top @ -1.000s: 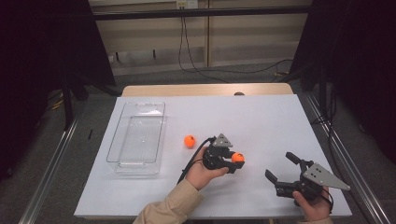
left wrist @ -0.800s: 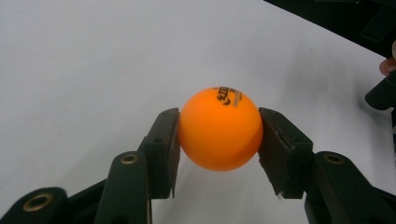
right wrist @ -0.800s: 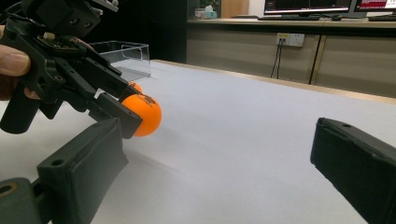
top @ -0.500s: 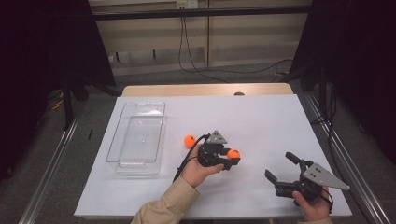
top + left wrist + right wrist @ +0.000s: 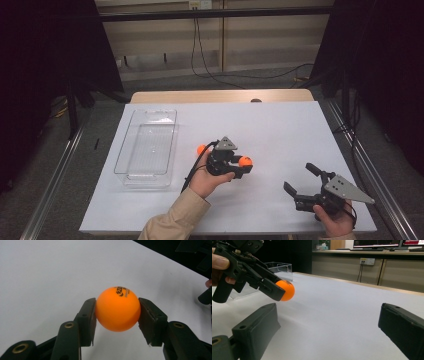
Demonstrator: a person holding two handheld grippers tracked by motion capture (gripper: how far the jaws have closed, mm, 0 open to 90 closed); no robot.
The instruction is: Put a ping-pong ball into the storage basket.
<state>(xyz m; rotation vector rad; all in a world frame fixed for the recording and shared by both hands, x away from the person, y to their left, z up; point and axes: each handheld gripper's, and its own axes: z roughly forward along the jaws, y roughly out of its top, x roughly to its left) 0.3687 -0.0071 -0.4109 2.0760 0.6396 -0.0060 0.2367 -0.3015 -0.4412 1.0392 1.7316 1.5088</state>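
left gripper (image 5: 243,165): I have it clamped on an orange ball (image 5: 118,308), one pad on each side at the ball's widest part, lifted off the white table (image 5: 280,125).
held ball position: in the high view it sits near mid-table, right of the clear bin (image 5: 146,147).
second ball (image 5: 201,149): on the table just behind my left gripper, between it and the bin; partly hidden by the gripper body.
right gripper (image 5: 302,181): jaws wide apart, nothing between them, parked near the front right edge.
risk 1: smooth round ball, small contact patches. A jolt or tilt on the way to the bin could let it squirt out and roll off the table.
risk 2: swinging left toward the bin, the gripper or its cable could clip the second ball and send it rolling.
risk 3: released from too high, it could bounce out of the bin.
markings: dark printed logo on top of the held ball, too small to read.
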